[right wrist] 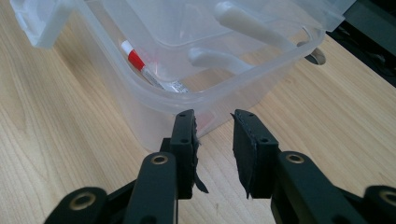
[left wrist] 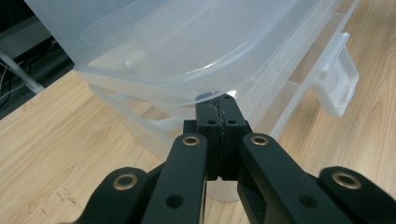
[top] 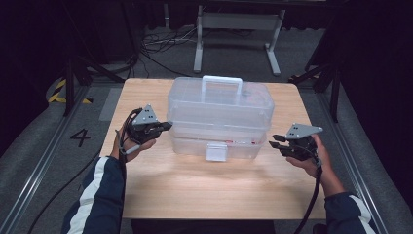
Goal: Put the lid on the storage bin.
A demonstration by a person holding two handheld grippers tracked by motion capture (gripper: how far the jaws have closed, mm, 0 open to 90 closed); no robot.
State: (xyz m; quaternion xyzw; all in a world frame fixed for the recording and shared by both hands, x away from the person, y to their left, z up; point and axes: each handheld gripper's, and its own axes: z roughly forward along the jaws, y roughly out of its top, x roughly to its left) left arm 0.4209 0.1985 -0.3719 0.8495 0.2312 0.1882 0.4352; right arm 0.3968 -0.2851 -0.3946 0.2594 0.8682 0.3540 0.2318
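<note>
We have the clear box (top: 220,118) in the middle of the desk (top: 195,195), its latch (top: 216,151) not yet lifted. Left of the box, our left gripper (top: 165,126) has fingers together; right of it, the right gripper (top: 275,141) has fingers apart, holding nothing.

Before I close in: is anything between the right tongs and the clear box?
Nothing. In the right gripper view, bare wooden table separates the open right tongs from the clear box corner.
</note>
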